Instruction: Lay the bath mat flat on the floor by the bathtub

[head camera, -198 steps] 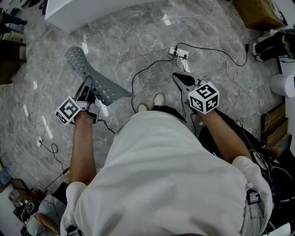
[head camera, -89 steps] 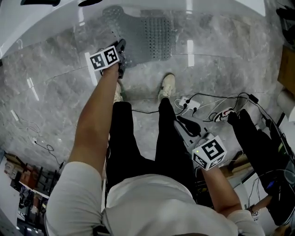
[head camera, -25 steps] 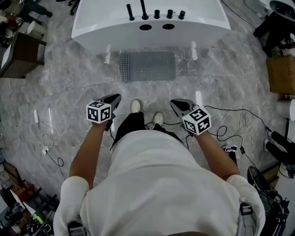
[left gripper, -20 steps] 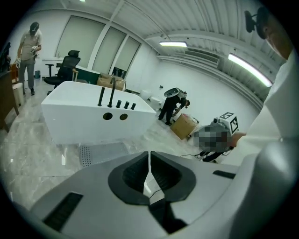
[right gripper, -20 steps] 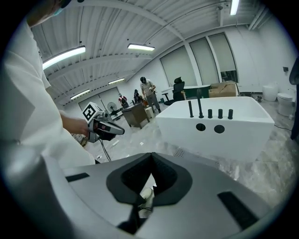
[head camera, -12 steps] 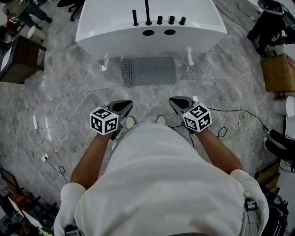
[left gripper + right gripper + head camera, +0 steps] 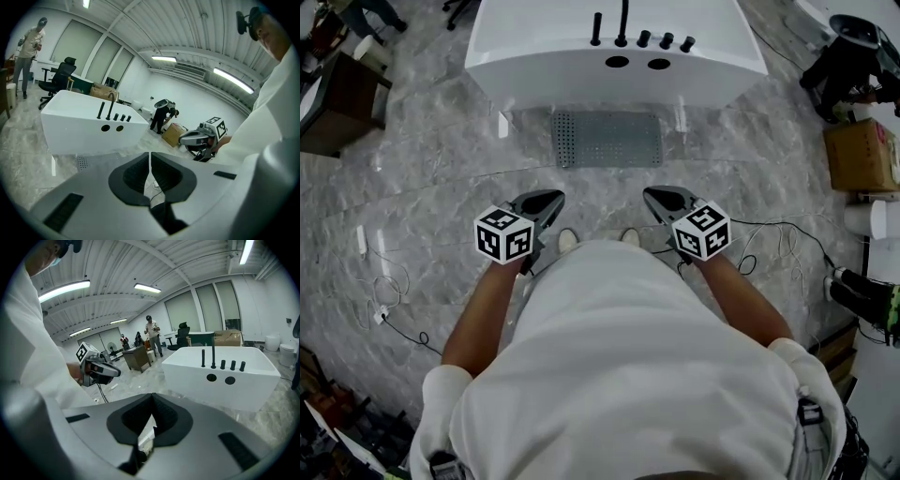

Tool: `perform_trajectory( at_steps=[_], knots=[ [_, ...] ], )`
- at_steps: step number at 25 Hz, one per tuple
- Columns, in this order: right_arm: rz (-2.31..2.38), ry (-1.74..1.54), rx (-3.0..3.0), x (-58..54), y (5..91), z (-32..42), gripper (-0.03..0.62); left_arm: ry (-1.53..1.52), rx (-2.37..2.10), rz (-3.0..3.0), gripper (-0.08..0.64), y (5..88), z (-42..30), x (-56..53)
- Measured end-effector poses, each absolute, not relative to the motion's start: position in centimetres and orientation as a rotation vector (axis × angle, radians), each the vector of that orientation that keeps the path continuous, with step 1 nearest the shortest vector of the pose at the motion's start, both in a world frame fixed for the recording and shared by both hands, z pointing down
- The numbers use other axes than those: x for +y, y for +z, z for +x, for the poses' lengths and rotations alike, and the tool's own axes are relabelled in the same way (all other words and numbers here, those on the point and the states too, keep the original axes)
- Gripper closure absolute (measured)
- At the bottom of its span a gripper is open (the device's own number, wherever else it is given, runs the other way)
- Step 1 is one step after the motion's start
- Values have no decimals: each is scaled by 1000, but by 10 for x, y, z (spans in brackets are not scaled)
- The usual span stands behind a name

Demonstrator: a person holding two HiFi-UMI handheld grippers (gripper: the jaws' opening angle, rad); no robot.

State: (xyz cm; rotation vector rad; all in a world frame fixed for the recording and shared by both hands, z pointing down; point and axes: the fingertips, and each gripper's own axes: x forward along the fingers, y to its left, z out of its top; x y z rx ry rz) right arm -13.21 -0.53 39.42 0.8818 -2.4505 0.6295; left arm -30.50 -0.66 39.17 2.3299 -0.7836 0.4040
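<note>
The grey perforated bath mat (image 7: 607, 139) lies flat on the marble floor directly in front of the white bathtub (image 7: 614, 52). A strip of the bath mat (image 7: 82, 162) shows in the left gripper view, below the white bathtub (image 7: 89, 129). My left gripper (image 7: 546, 200) is shut and empty, held well back from the mat near my body. My right gripper (image 7: 658, 195) is also shut with nothing between its jaws, level with the left one. In the right gripper view the bathtub (image 7: 220, 376) stands ahead; the mat is hidden there.
Black taps (image 7: 623, 26) stand on the tub rim. Cables (image 7: 778, 244) trail over the floor at the right, more cable (image 7: 380, 300) at the left. A cardboard box (image 7: 861, 155) sits at the right, a dark wooden cabinet (image 7: 333, 98) at the far left. People stand in the background.
Earlier my left gripper carried the mat and set it down by the tub. Over the last second both grippers stay shut and empty; the view has shifted slightly.
</note>
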Motion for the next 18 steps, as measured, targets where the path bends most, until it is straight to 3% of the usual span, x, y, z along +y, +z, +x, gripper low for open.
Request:
perform_trajectory(
  at_steps=[18],
  knots=[
    [914,596,-2421,18,403,-238,584,404,-726,2347,532,414,-400,22]
  ],
)
